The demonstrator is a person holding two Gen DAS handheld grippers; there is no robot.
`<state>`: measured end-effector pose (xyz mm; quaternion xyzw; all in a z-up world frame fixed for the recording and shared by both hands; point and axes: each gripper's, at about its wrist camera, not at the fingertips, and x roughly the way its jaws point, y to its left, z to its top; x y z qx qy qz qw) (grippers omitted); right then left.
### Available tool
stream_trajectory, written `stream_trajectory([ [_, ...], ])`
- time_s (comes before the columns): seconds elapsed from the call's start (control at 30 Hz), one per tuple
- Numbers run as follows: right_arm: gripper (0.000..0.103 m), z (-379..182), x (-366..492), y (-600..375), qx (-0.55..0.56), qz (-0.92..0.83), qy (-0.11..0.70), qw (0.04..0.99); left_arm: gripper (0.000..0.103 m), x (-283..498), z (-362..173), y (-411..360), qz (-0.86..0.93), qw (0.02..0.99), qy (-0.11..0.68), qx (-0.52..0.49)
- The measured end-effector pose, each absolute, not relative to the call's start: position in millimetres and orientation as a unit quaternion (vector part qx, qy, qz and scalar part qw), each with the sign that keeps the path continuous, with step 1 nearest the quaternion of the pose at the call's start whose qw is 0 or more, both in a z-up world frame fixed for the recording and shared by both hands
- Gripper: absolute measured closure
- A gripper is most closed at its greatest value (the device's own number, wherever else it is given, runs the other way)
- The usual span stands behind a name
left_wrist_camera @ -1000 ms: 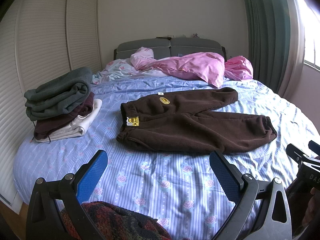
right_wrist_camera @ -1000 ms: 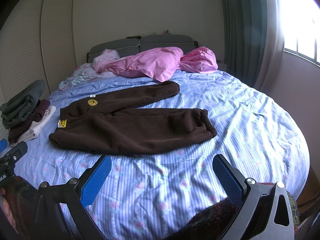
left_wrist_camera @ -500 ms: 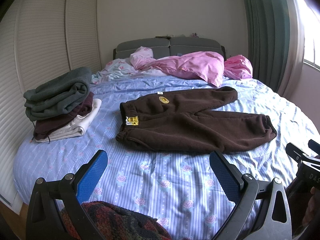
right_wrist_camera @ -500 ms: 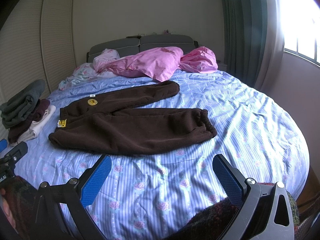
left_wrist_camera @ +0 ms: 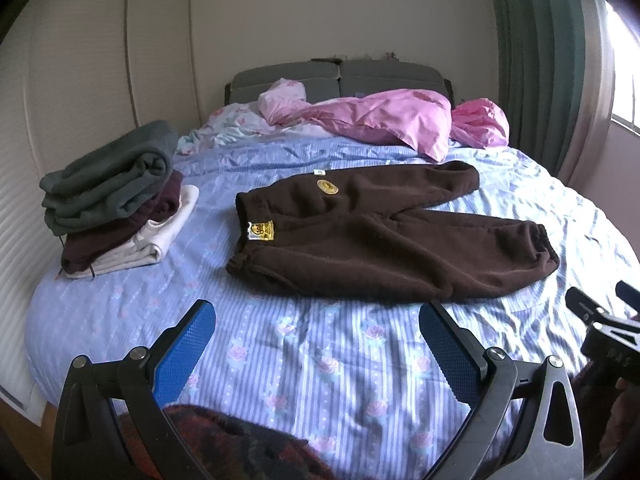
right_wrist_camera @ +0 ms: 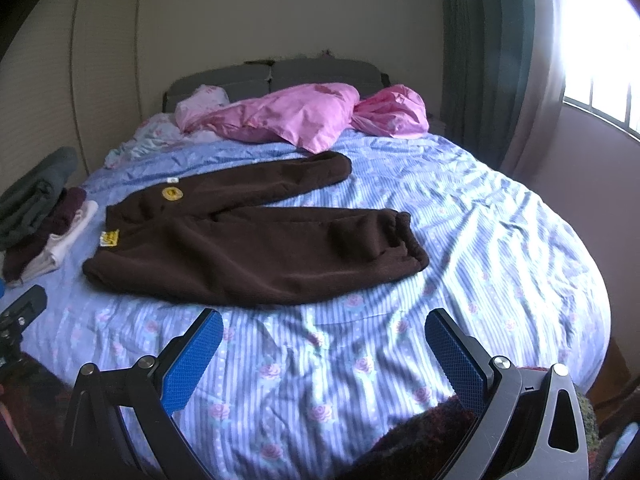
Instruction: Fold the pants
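One pair of brown pants (left_wrist_camera: 384, 240) unfolded; three folded garments (left_wrist_camera: 116, 196) stacked beside

The left tool (left_wrist_camera: 316, 320) is held low with its two blue pads (left_wrist_camera: 182, 354) wide apart and nothing between them. The right tool (right_wrist_camera: 322, 328) is in the same pose, its pads (right_wrist_camera: 454, 354) spread wide and empty. Both point forward, side by side.

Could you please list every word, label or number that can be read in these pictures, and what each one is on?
Nothing here can be read with confidence.
Yellow waistband label on the brown pants: printing too blurred.
Round yellow patch on the pants: too small.
Small white tag at the pants' far edge: blank or too small.
Right gripper's body, seen from the left wrist: pale letters, only partly legible.
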<state>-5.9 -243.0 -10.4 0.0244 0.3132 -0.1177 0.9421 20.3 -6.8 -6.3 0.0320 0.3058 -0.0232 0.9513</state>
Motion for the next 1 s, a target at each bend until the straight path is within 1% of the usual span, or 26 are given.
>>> stream_trajectory([
  [0.13, 0.001, -15, 14, -241, 0.054, -0.113, 0.340, 0.932, 0.000, 45, -2, -5, -0.010, 0.949, 0.313, 0.033],
  [0.27, 0.001, -21, 32, -252, 0.144, -0.085, 0.355, 0.920, 0.000, 71, -6, 0, -0.010, 0.940, 0.342, 0.010],
  [0.37, 0.001, -32, 44, -269, 0.206, -0.121, 0.350, 0.906, 0.000, 90, -14, -1, 0.016, 0.933, 0.358, -0.001],
  [0.43, 0.004, -42, 51, -278, 0.243, -0.145, 0.350, 0.893, 0.000, 104, -21, -6, 0.036, 0.930, 0.366, 0.003],
  [0.5, 0.010, -53, 63, -282, 0.269, -0.169, 0.356, 0.879, 0.000, 117, -29, -12, 0.047, 0.924, 0.380, 0.008],
  [0.53, 0.011, -59, 67, -282, 0.279, -0.172, 0.356, 0.875, 0.000, 123, -34, -15, 0.061, 0.920, 0.387, 0.011],
  [0.6, 0.019, -70, 79, -282, 0.297, -0.178, 0.359, 0.867, 0.000, 132, -43, -18, 0.072, 0.916, 0.395, 0.010],
  [0.63, 0.020, -78, 85, -281, 0.304, -0.181, 0.358, 0.864, 0.000, 137, -47, -18, 0.075, 0.913, 0.402, 0.005],
  [0.7, 0.027, -88, 95, -281, 0.308, -0.185, 0.361, 0.861, 0.000, 150, -58, -14, 0.063, 0.903, 0.424, -0.028],
  [0.73, 0.028, -92, 97, -281, 0.307, -0.189, 0.360, 0.860, 0.002, 156, -64, -10, 0.064, 0.898, 0.433, -0.046],
  [0.77, 0.031, -96, 101, -282, 0.307, -0.193, 0.364, 0.858, 0.005, 162, -72, -5, 0.066, 0.892, 0.443, -0.069],
  [0.83, 0.035, -101, 107, -287, 0.319, -0.197, 0.362, 0.853, 0.015, 172, -85, 1, 0.068, 0.878, 0.462, -0.103],
  [0.87, 0.036, -103, 109, -291, 0.327, -0.200, 0.357, 0.852, 0.023, 178, -92, 6, 0.066, 0.868, 0.475, -0.132],
  [0.9, 0.040, -105, 110, -294, 0.330, -0.206, 0.356, 0.850, 0.025, 181, -98, 7, 0.062, 0.862, 0.479, -0.151],
  [1.0, 0.049, -114, 119, -304, 0.348, -0.210, 0.364, 0.838, 0.026, 194, -110, 11, 0.058, 0.848, 0.491, -0.190],
])
